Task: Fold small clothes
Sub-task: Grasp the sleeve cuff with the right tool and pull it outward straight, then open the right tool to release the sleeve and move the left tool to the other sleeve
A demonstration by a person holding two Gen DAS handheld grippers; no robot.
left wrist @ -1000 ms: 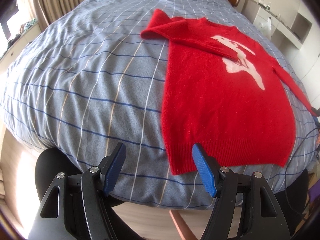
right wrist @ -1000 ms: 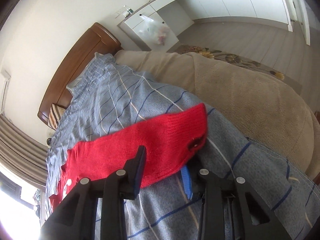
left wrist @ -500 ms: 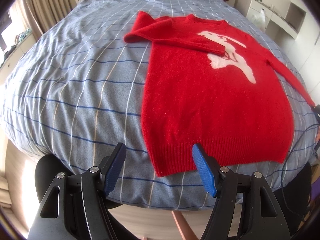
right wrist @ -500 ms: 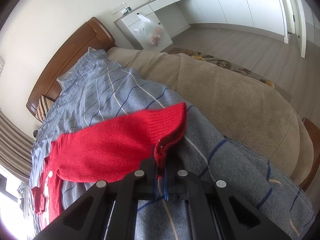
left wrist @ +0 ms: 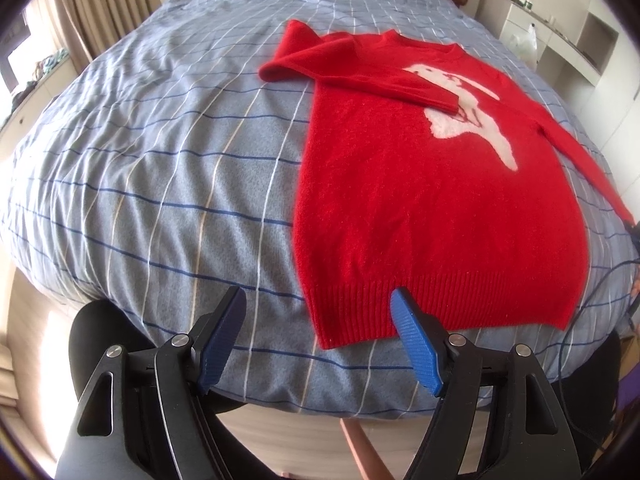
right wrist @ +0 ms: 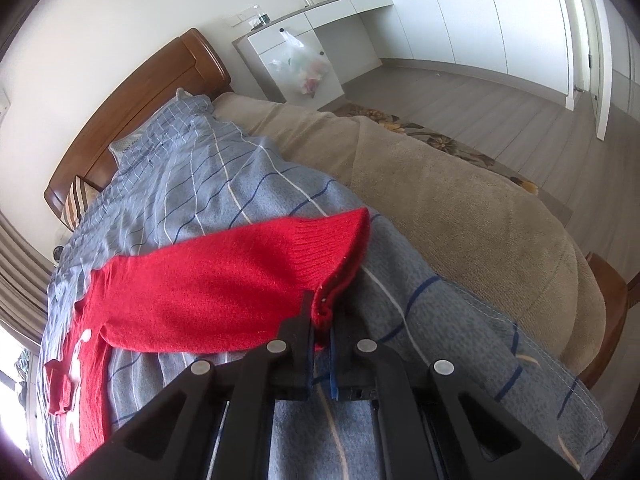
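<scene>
Sweater of fuzzy red knit [left wrist: 432, 200] with a white figure lies flat on our blue-grey checked bedspread [left wrist: 160, 160], one sleeve folded across its chest. Our left tool [left wrist: 316, 320] hangs over the ribbed hem, jaws opening, nothing between them. Our right tool [right wrist: 322, 320] is clamped on the other sleeve's cuff [right wrist: 340, 248].

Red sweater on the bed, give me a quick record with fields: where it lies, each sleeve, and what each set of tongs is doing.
garment: red knit sweater with a white chest motif, lying flat
surface: blue-grey checked bedspread
one sleeve: folded across the chest
other sleeve: stretched out, its cuff pinched
left tongs: jaws opening, nothing between the pads, above the sweater's ribbed hem
right tongs: shut on the cuff
fold status: body not yet folded
</scene>
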